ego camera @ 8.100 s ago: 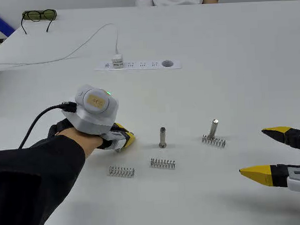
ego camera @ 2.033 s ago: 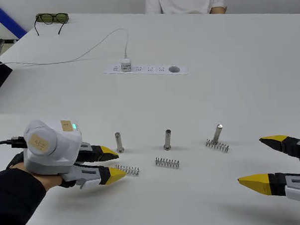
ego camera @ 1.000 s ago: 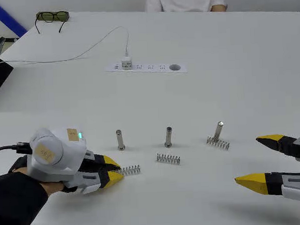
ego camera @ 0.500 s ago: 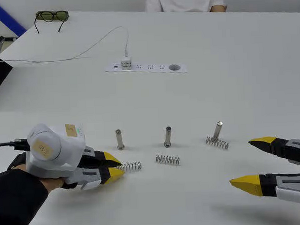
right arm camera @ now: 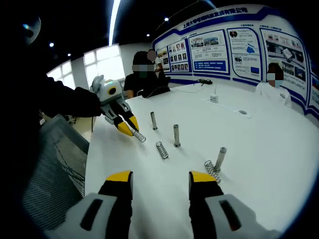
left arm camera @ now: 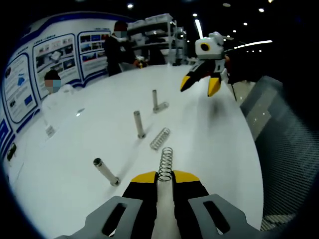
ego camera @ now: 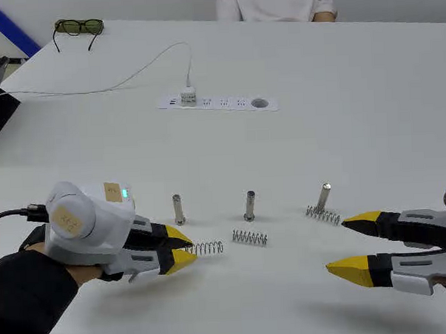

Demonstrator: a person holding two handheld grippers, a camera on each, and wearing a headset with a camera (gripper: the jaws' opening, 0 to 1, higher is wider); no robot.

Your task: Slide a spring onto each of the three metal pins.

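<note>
Left tongs (ego camera: pixel 190 251) pinched shut on one end of held spring (ego camera: pixel 209 247), just below left pin (ego camera: pixel 178 209). Middle spring (ego camera: pixel 250 237) lies before middle pin (ego camera: pixel 249 206); right spring (ego camera: pixel 323 216) at leaning right pin (ego camera: pixel 323 196). Right tongs (ego camera: pixel 336 245) wide apart, empty.

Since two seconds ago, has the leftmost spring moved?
Yes. Held in the left gripper, the leftmost spring has shifted right in the head view, out from below the left pin and toward the middle spring.
</note>
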